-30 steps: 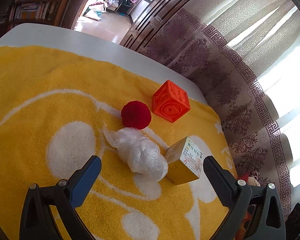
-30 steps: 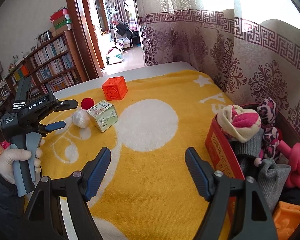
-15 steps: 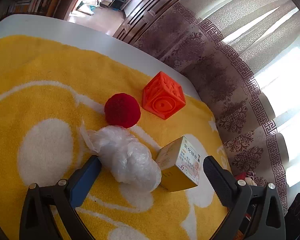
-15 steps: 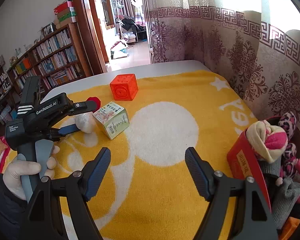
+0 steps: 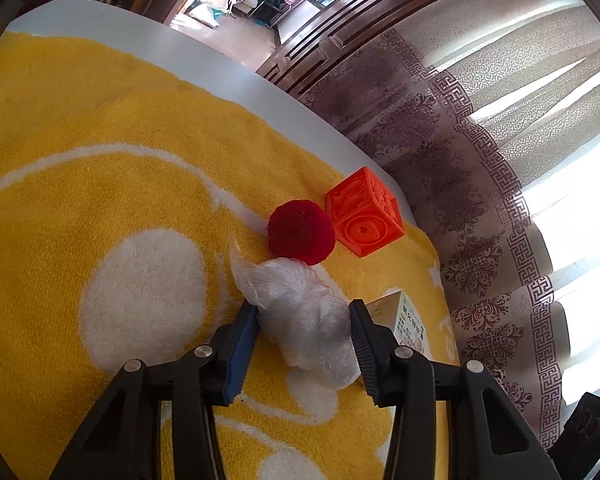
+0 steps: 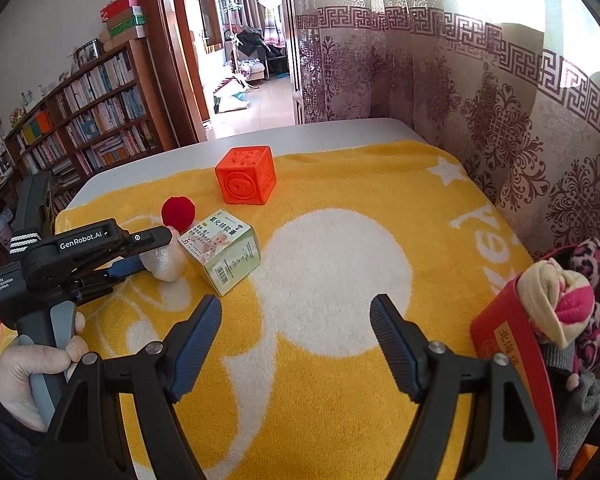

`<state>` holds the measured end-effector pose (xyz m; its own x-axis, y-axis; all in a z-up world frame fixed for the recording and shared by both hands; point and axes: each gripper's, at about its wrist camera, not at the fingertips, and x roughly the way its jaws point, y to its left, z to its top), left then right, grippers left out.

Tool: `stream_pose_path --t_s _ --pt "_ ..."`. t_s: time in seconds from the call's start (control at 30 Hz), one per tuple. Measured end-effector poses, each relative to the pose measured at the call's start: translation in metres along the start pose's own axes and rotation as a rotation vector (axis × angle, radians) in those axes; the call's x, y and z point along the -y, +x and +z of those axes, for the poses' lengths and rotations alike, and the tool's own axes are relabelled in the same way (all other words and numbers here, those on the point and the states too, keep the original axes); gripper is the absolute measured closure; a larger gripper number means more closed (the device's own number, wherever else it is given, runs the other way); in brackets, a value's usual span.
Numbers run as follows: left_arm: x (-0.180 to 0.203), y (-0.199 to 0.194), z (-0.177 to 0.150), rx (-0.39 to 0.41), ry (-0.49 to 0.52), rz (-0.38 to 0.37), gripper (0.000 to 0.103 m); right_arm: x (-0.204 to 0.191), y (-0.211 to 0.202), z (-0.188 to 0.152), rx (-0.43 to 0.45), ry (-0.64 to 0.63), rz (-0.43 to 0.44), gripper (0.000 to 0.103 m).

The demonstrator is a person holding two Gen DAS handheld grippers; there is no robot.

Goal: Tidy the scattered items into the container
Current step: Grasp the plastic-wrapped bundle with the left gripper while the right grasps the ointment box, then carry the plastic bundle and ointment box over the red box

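Observation:
A crumpled clear plastic bag (image 5: 304,320) lies on the yellow towel (image 5: 100,152), between the fingers of my left gripper (image 5: 302,322). Its jaws are closing and both pads touch the bag's sides. In the right wrist view the same bag (image 6: 166,264) shows just past the left gripper (image 6: 156,254), which a hand holds. Beside it sit a red pompom ball (image 5: 301,232), an orange cube (image 5: 364,216) and a small printed carton (image 6: 220,252). My right gripper (image 6: 296,308) hovers open over the towel with nothing between its fingers. The red container (image 6: 504,344) stands at the right edge.
The container holds rolled socks (image 6: 556,296) and soft toys. A patterned curtain (image 6: 500,100) hangs along the table's right side. The white table edge (image 6: 260,136) shows beyond the towel, with bookshelves (image 6: 80,120) and a doorway behind.
My left gripper has dropped onto the plastic bag and its jaws have narrowed from wide open to touching it. The right gripper has shifted left, away from the container.

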<state>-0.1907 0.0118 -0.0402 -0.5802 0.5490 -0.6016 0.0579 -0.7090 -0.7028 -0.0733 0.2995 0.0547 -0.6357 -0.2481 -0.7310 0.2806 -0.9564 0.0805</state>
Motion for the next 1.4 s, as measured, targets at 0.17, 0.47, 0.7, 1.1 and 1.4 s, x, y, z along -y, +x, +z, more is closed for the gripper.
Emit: stream_pose_path --t_s 0.17,0.47,0.7,1.1,1.4 --pt "0.006 -0.008 0.000 0.017 0.021 -0.006 0.058 -0.008 0.019 0.013 -0.019 0.001 0.049 0.023" --pt "0.011 -0.029 0.004 0.104 0.063 0.045 0.058 -0.020 0.056 0.035 -0.105 0.100 0.140 0.023" --pt "-0.003 -0.039 0.009 0.136 0.020 0.080 0.058 -0.047 0.080 0.044 -0.120 0.063 0.083 0.023" --pt "-0.003 -0.035 0.008 0.121 0.026 0.085 0.058 -0.040 0.083 0.029 -0.111 0.023 -0.012 0.035" --pt "0.011 -0.036 0.004 0.119 0.064 0.071 0.058 -0.006 0.027 0.020 -0.027 0.089 0.002 0.035"
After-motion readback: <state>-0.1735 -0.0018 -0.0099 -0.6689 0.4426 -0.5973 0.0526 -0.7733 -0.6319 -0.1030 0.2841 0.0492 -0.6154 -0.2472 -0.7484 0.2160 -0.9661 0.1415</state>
